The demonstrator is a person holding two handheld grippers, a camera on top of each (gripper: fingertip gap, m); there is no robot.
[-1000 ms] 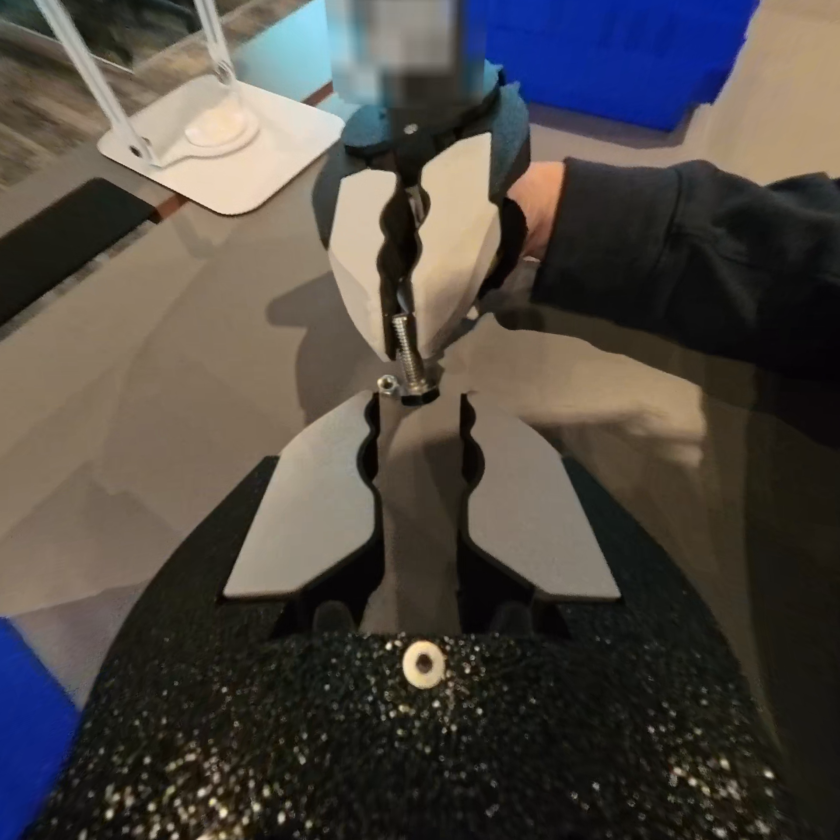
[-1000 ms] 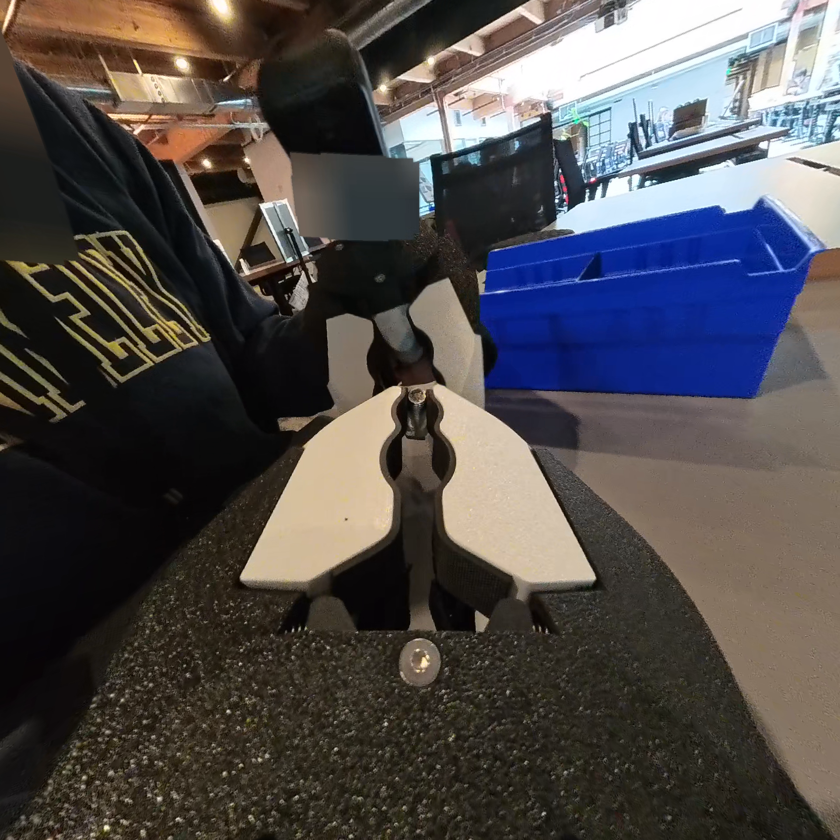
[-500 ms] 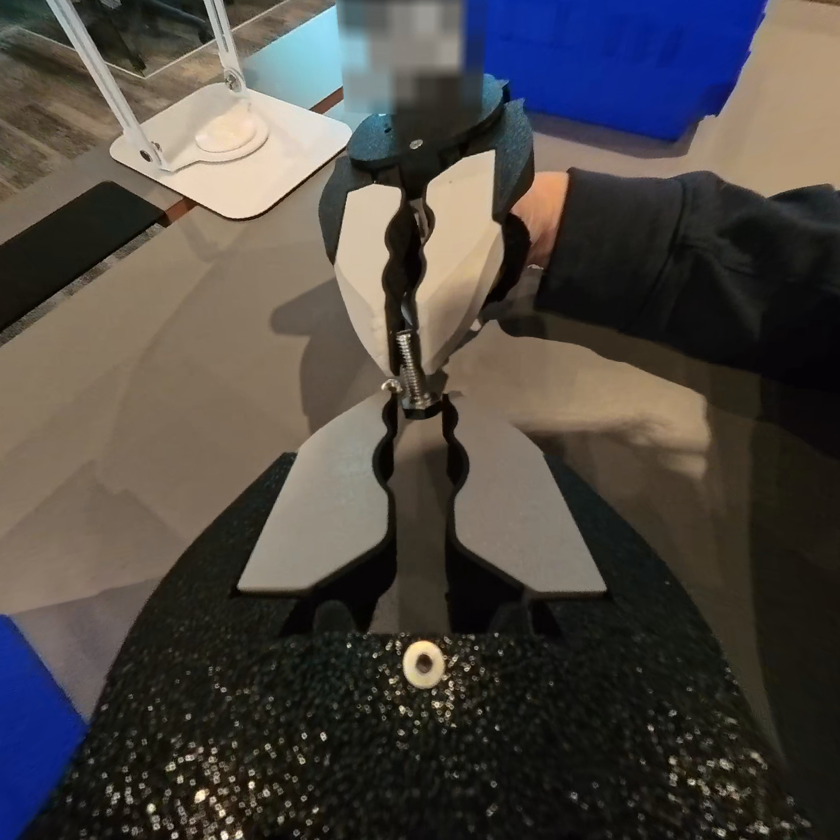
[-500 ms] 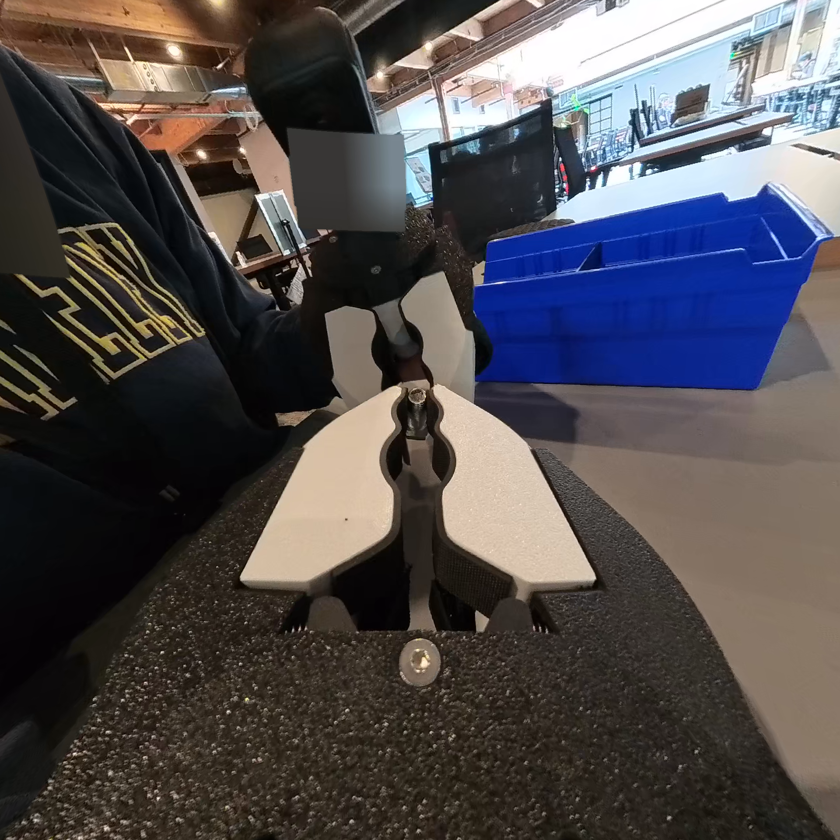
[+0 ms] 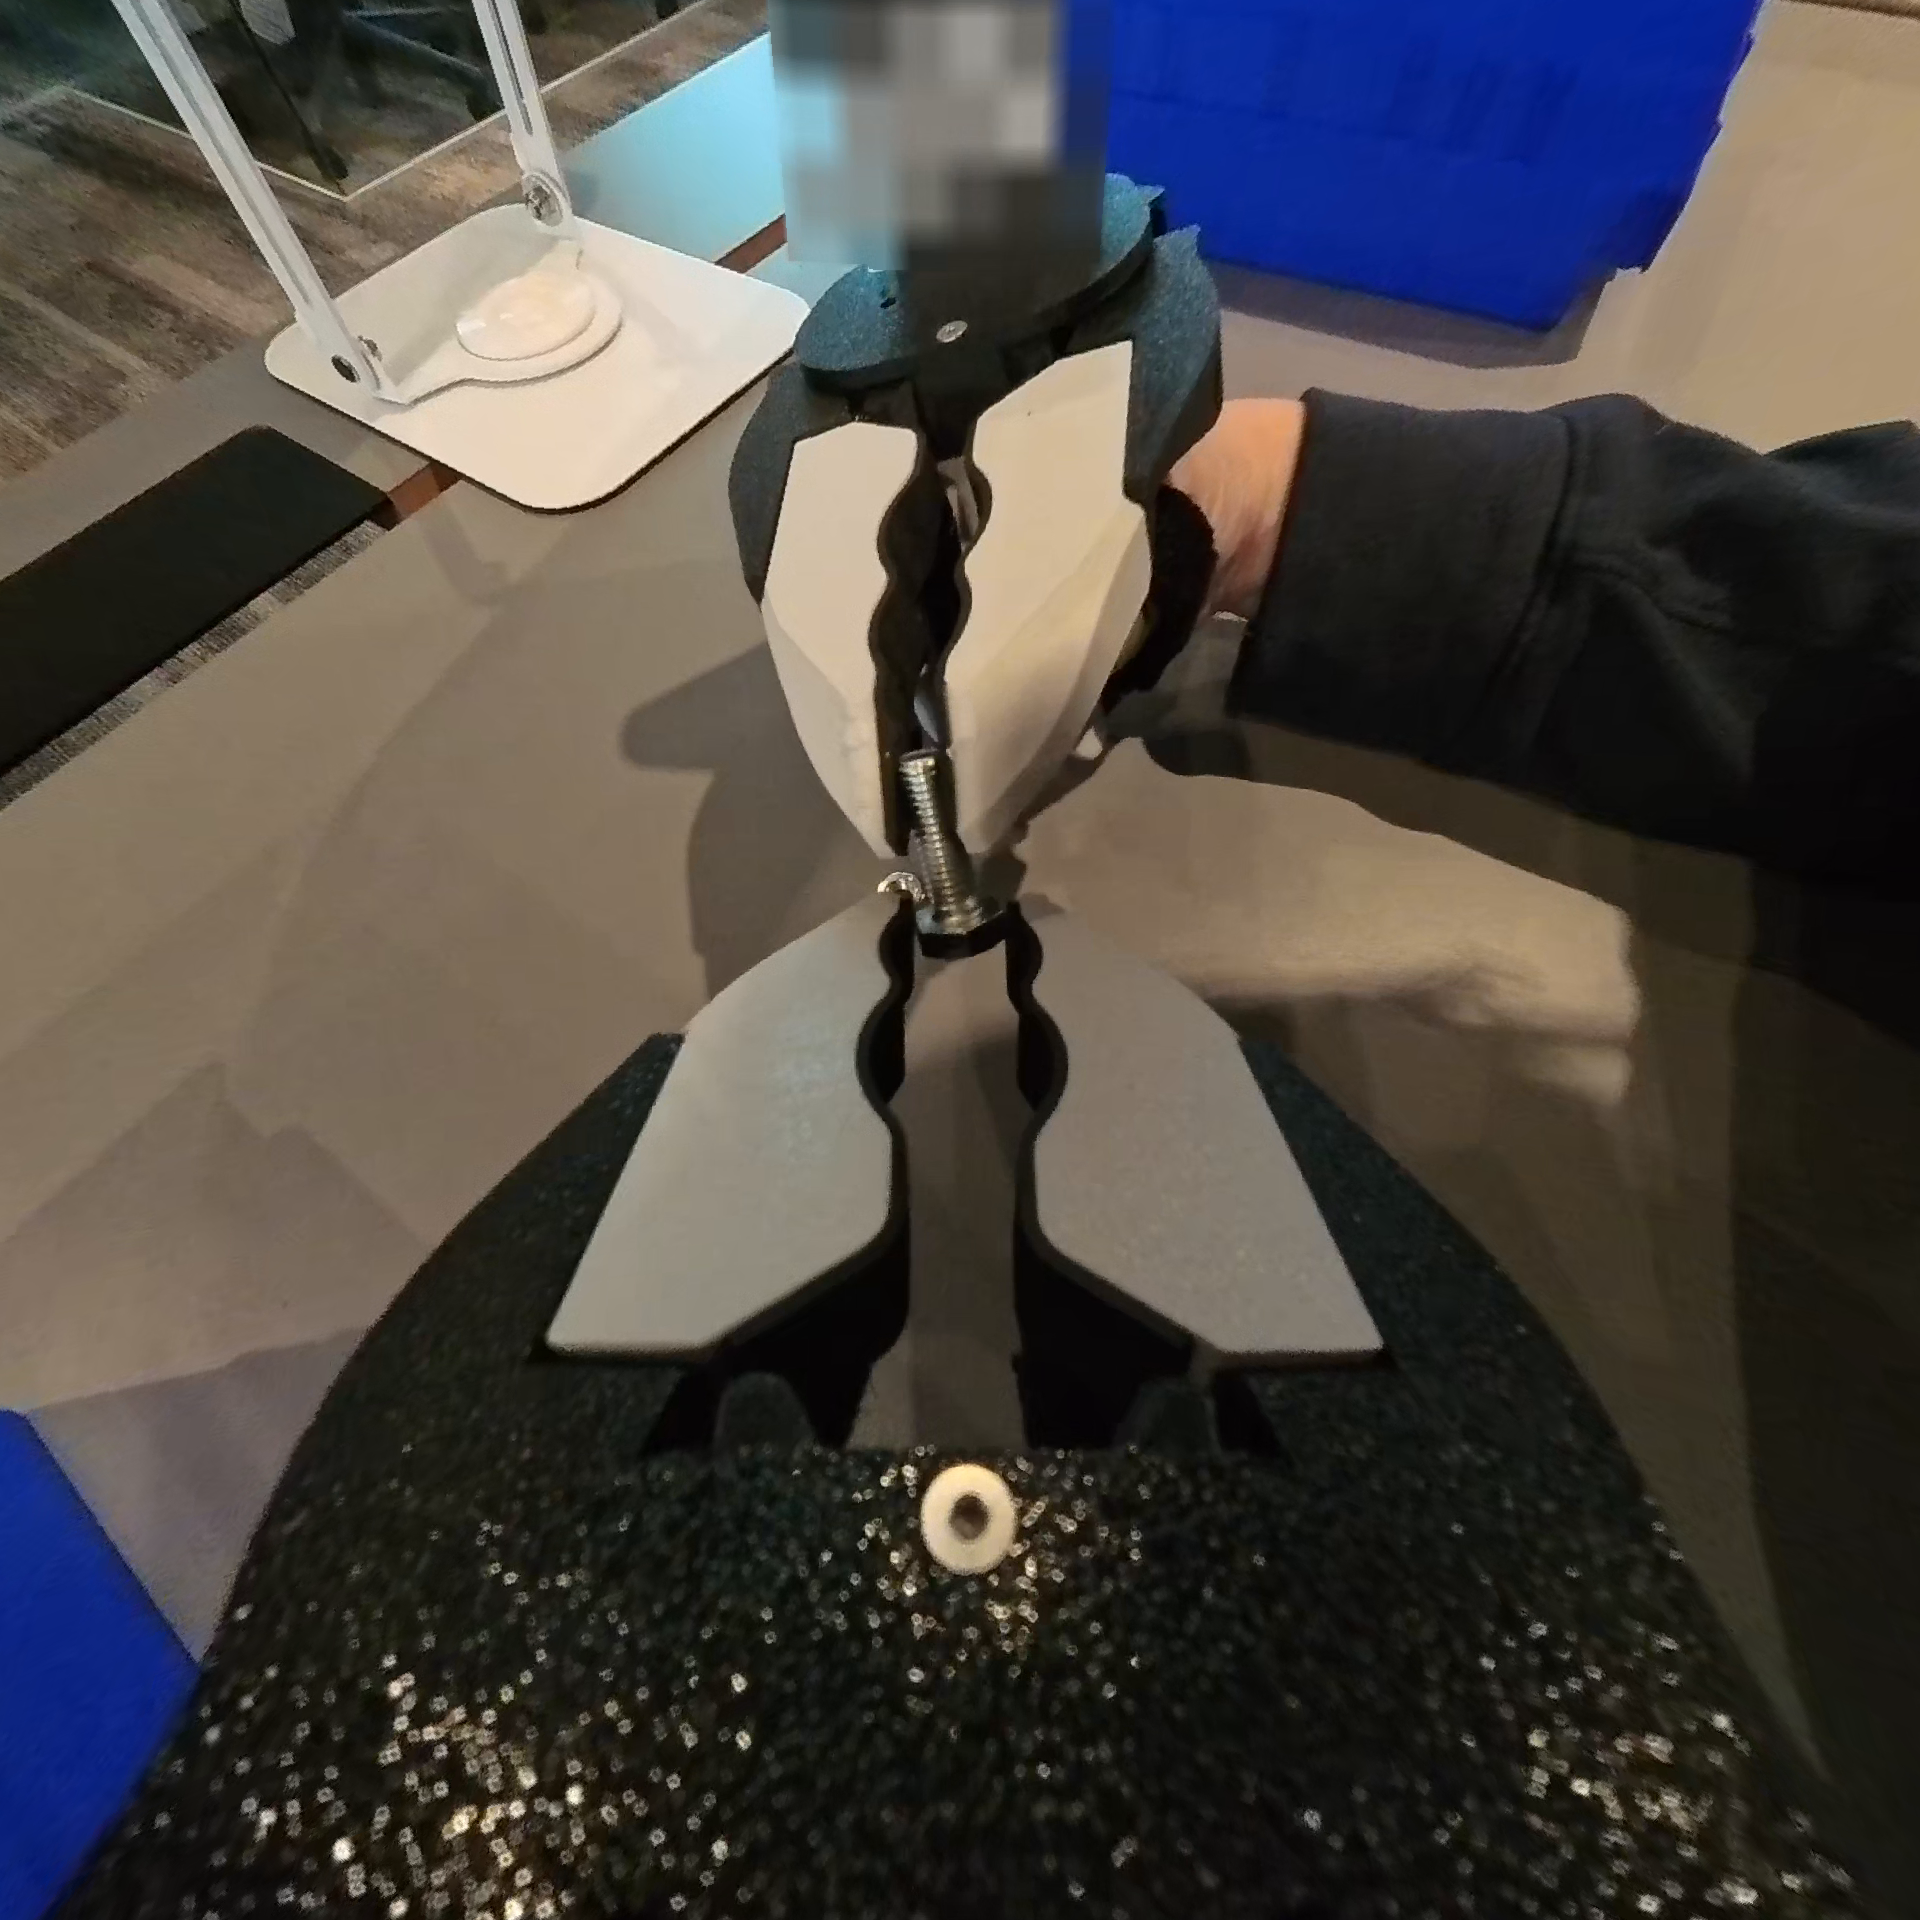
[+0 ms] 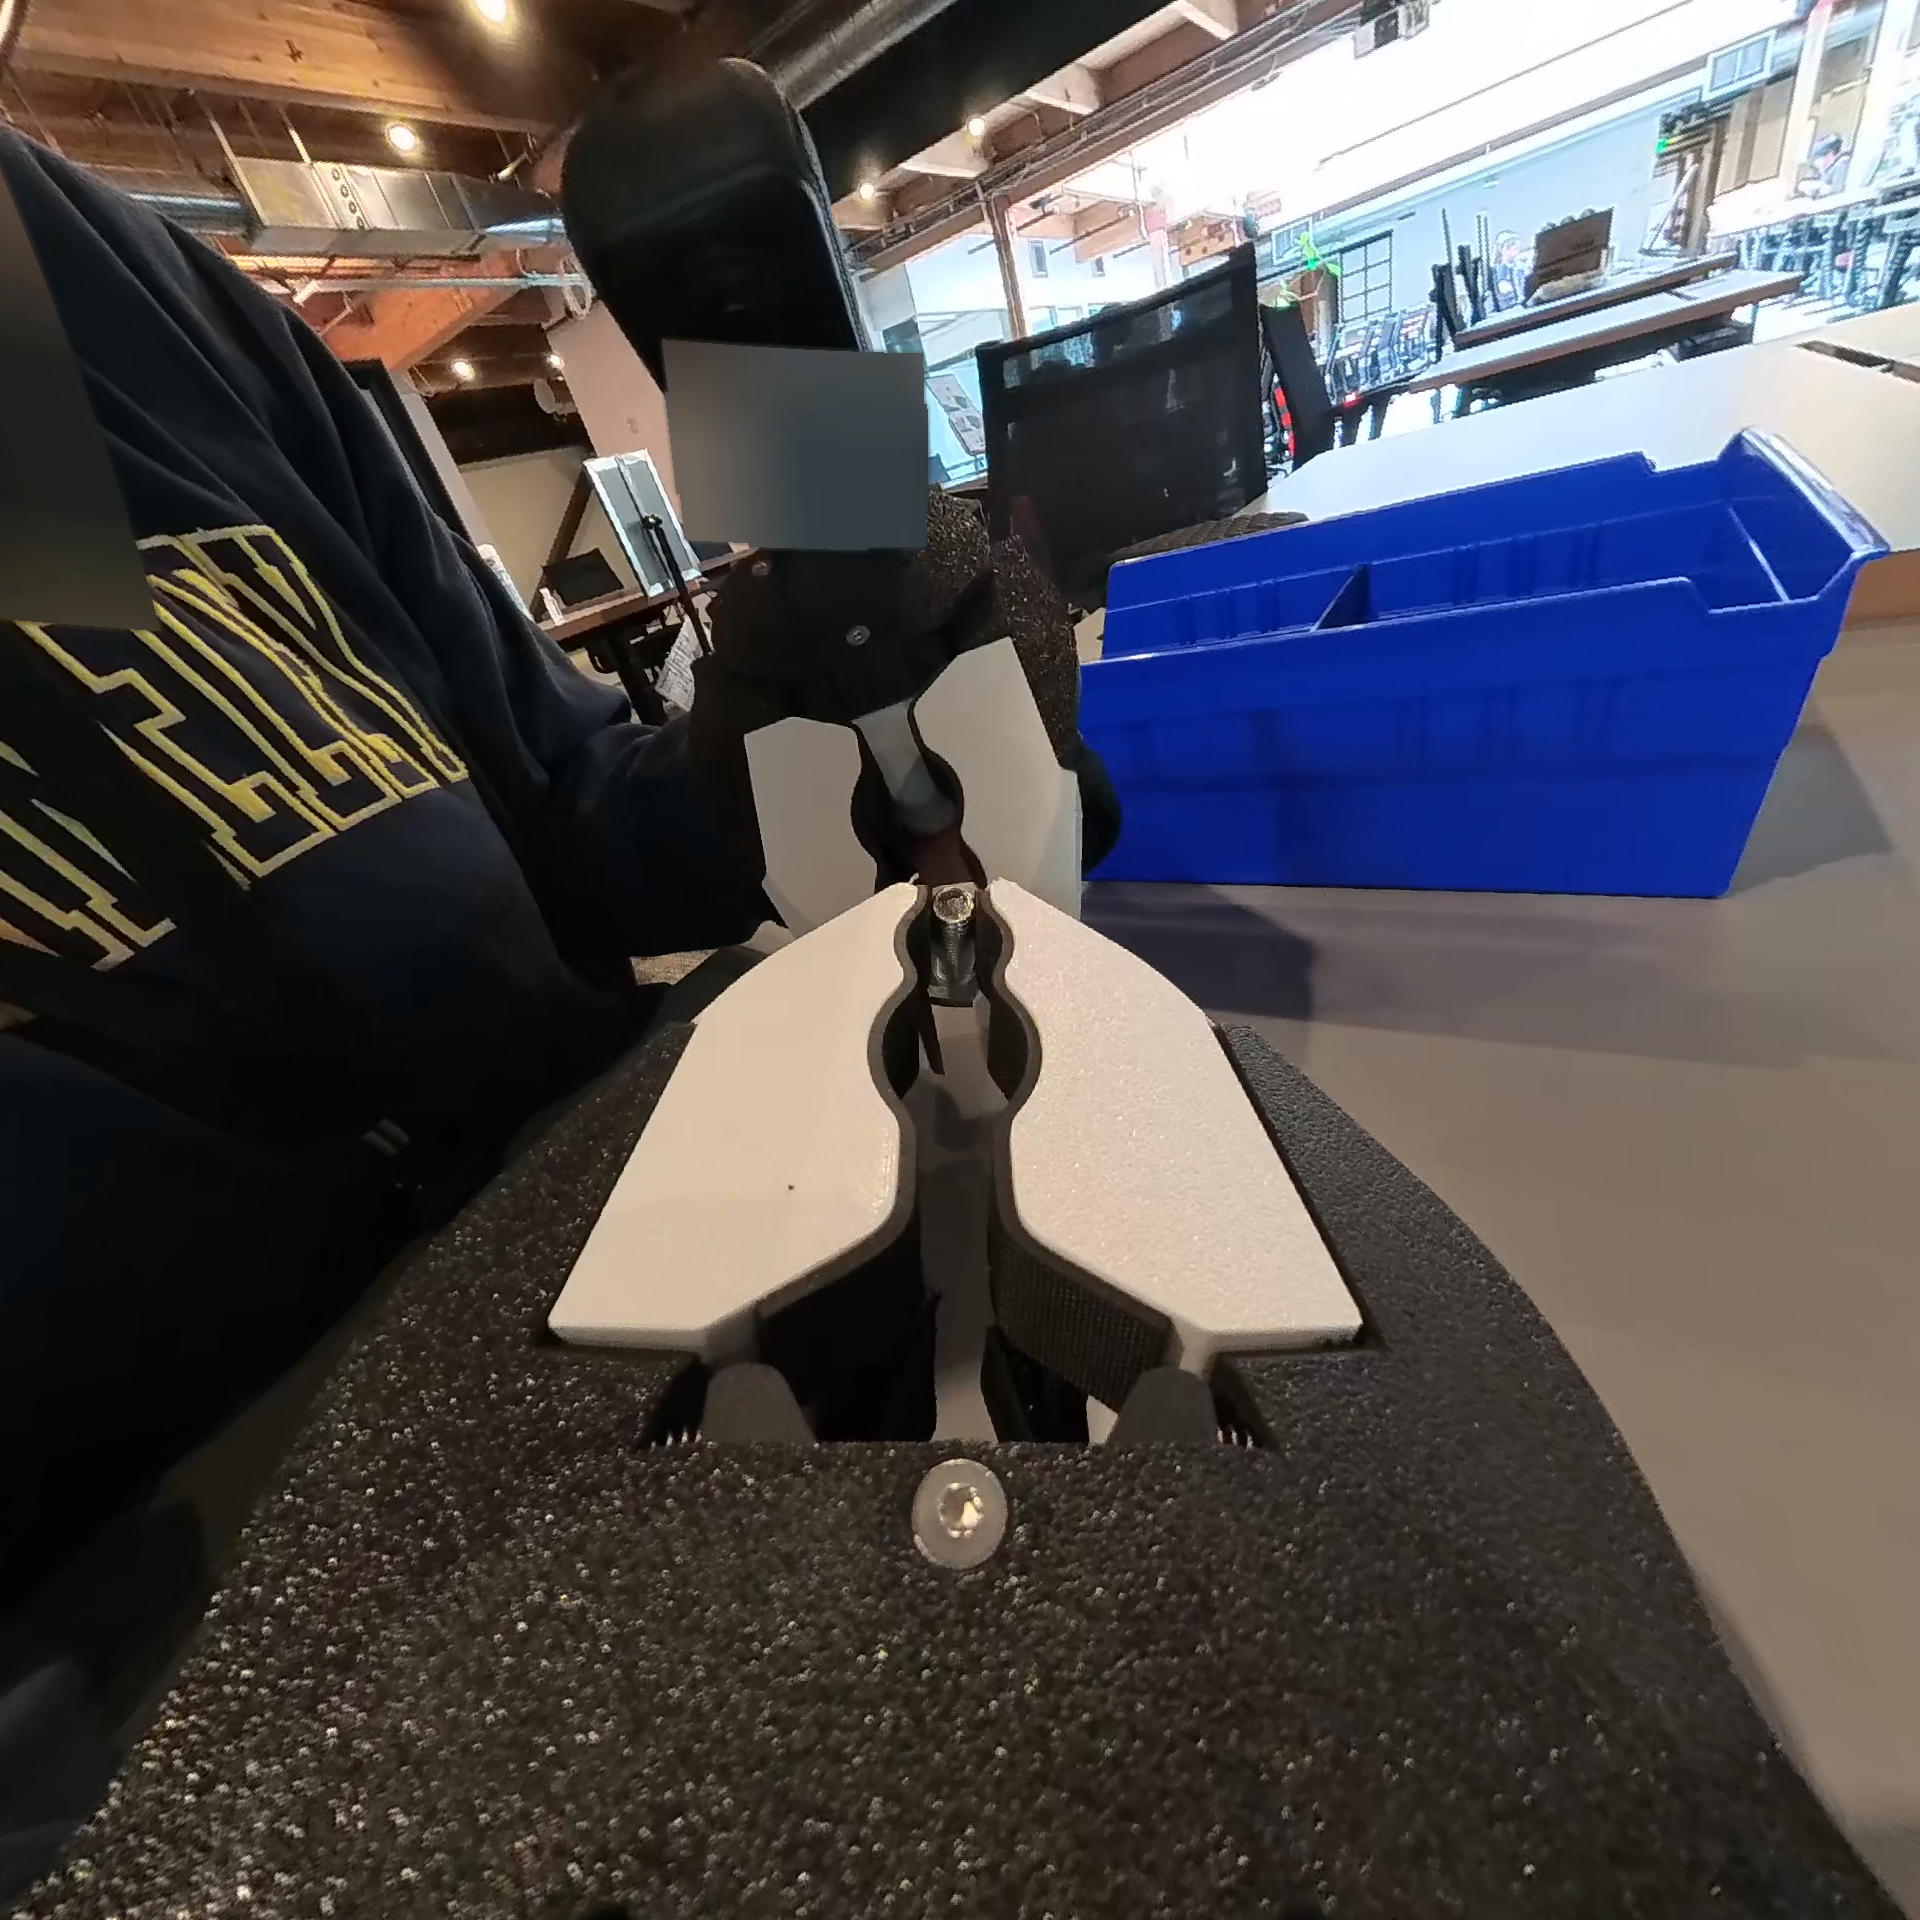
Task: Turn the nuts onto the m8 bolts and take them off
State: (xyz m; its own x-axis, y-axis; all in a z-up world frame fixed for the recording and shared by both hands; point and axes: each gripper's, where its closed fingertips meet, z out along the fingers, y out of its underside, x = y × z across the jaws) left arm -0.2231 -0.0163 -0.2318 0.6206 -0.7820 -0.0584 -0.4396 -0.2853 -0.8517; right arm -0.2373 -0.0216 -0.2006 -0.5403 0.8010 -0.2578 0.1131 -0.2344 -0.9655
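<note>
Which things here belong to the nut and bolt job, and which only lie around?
For the job:
- bolt, clamped by right hand-held gripper
- nut, gripped by left hand-held gripper
- small loose nut

Lying about:
- blue bin
- white stand
- table

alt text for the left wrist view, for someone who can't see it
Left gripper clamps the hex head of a silver bolt, whose threaded end sits in the right gripper opposite. A small nut lies on the grey table beside them.
</note>
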